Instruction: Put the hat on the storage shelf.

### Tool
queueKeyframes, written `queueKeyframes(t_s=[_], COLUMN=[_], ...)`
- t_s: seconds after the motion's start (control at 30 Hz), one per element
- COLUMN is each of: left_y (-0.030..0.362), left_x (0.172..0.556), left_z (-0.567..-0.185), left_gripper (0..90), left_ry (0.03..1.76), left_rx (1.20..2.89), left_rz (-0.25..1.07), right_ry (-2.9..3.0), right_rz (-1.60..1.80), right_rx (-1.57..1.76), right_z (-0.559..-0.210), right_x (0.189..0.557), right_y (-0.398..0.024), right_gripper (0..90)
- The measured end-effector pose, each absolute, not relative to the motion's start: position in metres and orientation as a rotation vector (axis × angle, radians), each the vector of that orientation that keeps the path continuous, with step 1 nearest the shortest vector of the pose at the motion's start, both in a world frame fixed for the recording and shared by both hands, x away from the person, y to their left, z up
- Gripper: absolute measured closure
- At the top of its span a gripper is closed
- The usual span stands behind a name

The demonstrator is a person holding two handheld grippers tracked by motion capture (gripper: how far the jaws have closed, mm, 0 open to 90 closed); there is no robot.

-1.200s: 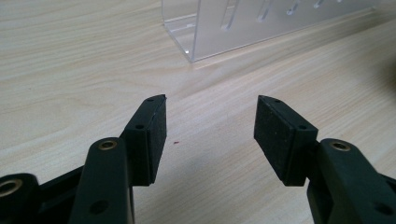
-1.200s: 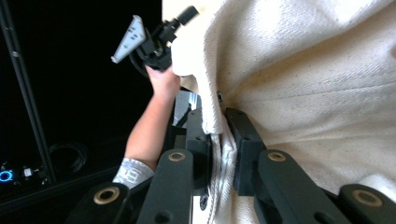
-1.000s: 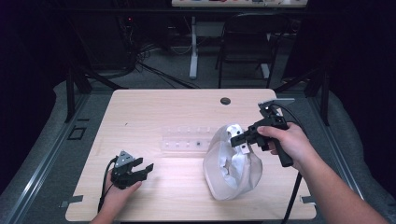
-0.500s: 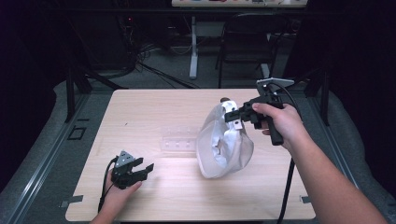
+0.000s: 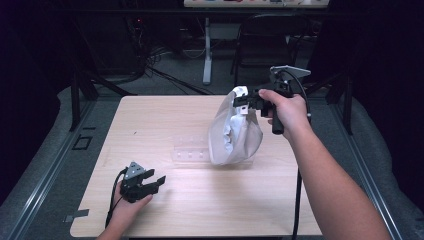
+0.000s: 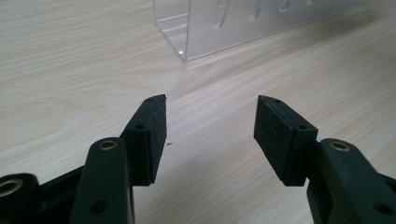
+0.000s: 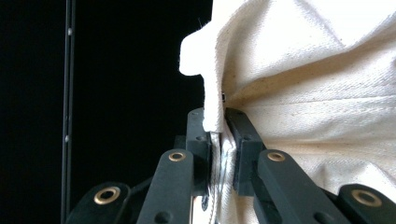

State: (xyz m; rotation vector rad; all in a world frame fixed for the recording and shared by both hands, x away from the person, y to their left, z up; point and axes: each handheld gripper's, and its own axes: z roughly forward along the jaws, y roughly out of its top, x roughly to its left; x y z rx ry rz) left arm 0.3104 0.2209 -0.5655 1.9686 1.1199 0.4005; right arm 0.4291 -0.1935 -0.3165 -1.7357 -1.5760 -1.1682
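Now your right gripper (image 5: 243, 103), jaws clenched on the hem of the cloth bag (image 5: 234, 136), has carried it up and toward the far edge of the table (image 5: 150, 120), hanging beside the clear rack (image 5: 191, 150), while your left gripper (image 5: 150, 184) rests wide open, so it looks mid-transfer.

- We see bare bench (image 5: 165, 120) across the far left and along the near edge, with room for a hand to pass.
- A clear rack (image 5: 192, 149) lies mid-bench, blocking a straight path across the centre; in the left gripper view it lies just ahead of the left tool (image 6: 210, 123), with bare wood between them.
- The left tool's jaws stand apart with nothing between them.
- The bag (image 5: 234, 135), hanging from the right tool (image 5: 243, 101), covers the rack's right end and crowds the bench there.
- Right of the bag, the bench is bare.
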Motion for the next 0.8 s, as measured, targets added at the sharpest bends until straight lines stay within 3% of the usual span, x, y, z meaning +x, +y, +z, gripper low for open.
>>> queueKeyframes(t_s=[0.5,0.8], left_y=[0.207,0.144], left_x=[0.31,0.315], left_z=[-0.564,-0.536], left_gripper=[44.1,43.0], left_ry=[1.078,0.885], left_rx=[1.991,2.009], left_rz=[0.383,0.405], right_ry=[-1.518,-1.498], right_rz=[-1.177,-1.18], right_rx=[-1.843,-1.845], right_z=[-0.324,-0.331], right_x=[0.445,0.449], right_y=[-0.195,-0.188], right_gripper=[80.7,80.6])
